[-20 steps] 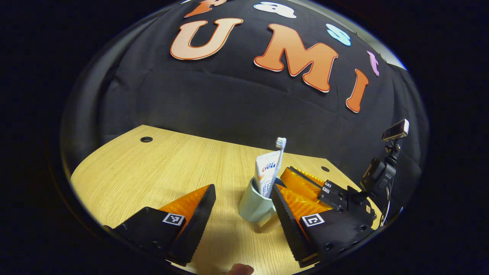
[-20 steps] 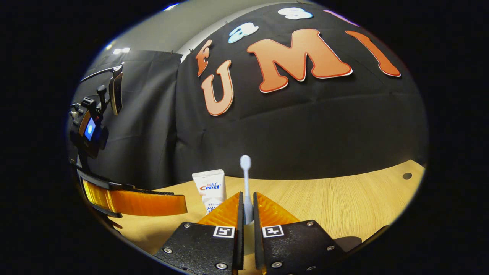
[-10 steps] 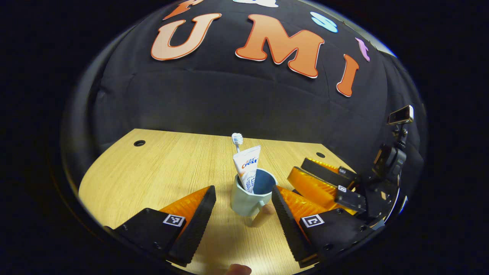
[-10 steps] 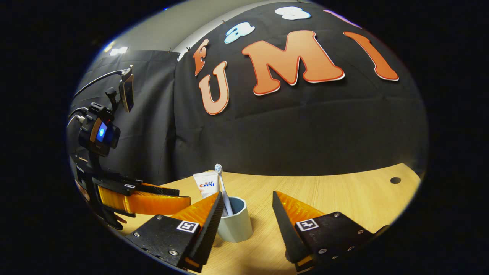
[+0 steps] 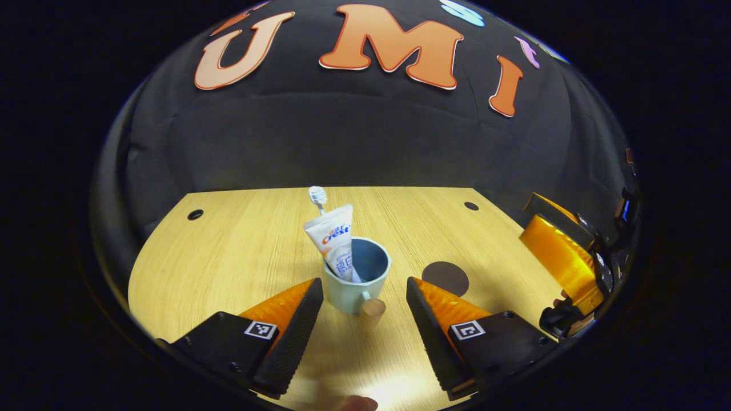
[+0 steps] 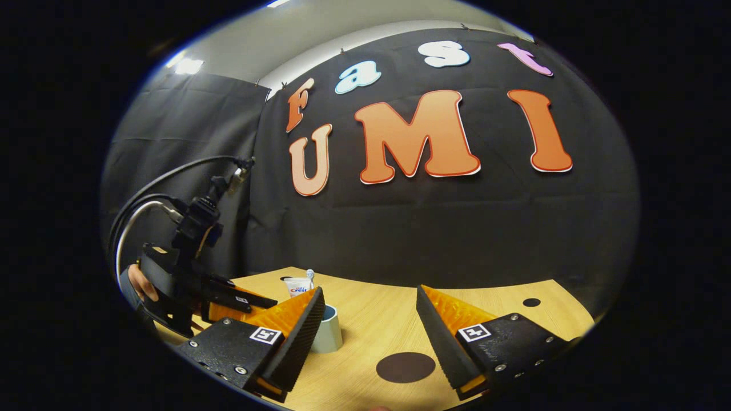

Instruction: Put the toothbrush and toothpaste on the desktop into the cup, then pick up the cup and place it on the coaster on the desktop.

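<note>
Change since 1 s ago: right claw was clamped on the toothbrush w/ the brush upright over the cup. By 0.5 s ago it had let go, and now it has pulled back and up, away from the cup. Left claw has tipped down and squared up on the cup, which sat off toward its right finger a sec ago and is now centred betw. the fingers.

Meaning: step 1 looks done. Toothbrush and toothpaste both stand in the cup, leaning toward the left finger's side, brush head poking up behind the tube. What's left, by my read: grip the cup, carry it to the coaster.

Left claw: wide open, holds nothing. Cup sits just ahead of the fingertips, in line w/ the gap, not touching either finger as far as I can tell. Cup's handle stub faces back toward the claw. Coaster lies on the table just past the right fingertip, near the cup but apart from it.

Right claw: also wide open, empty. In the right gripper view the cup is ahead and partly hidden behind its left finger; coaster lies on the table in the gap betw. the fingers, a bit ahead. The left claw and a hand holding it sit farther off on that side.

Judgement: left claw is the one set to take the cup; short move sideways to the coaster after.
</note>
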Available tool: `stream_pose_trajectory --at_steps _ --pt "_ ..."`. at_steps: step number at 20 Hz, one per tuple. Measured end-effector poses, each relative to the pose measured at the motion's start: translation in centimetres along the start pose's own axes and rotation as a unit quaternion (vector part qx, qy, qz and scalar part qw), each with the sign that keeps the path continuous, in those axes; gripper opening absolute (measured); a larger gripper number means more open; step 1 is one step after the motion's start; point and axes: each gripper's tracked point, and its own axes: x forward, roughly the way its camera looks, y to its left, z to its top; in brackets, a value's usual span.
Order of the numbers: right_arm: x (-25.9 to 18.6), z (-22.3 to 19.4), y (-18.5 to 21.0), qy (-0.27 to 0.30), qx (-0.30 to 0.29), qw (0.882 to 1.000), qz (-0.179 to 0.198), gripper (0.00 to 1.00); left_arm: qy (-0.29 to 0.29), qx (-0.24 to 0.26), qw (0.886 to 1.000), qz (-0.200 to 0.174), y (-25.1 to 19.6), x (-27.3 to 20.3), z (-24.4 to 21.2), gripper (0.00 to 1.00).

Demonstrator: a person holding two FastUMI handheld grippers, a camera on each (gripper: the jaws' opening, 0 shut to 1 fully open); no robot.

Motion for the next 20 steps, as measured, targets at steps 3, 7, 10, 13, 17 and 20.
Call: stream_pose_trajectory --at_steps 3,7,10,13,17,20 --pt "-2.2 -0.1 -1.8 0.003 0.011 1.0 -0.025 0.96 0.03 -0.004 0.999 -0.013 -1.0 0.2 -0.5 0.97" --pt "-5.1 0.0 -3.7 0.003 0.011 0.999 -0.052 0.96 0.08 -0.016 0.997 -0.017 -1.5 1.0 -1.7 0.95" --pt "-7.2 0.2 -4.7 0.006 0.015 0.998 -0.061 0.96 0.13 -0.027 0.991 -0.011 -1.5 1.6 -2.8 0.97" --pt "-9.1 0.7 -5.9 0.006 0.002 0.997 -0.078 0.96 0.182 -0.046 0.982 -0.012 -1.7 1.9 -3.4 0.96" --pt "-11.7 1.3 -6.0 0.006 -0.01 0.996 -0.085 0.96 0.234 -0.065 0.97 0.005 -0.7 2.1 -2.7 0.97" --pt "-13.1 1.5 -6.2 0.008 -0.022 0.996 -0.09 0.96 0.267 -0.07 0.961 0.012 -0.2 2.5 -2.6 0.97"
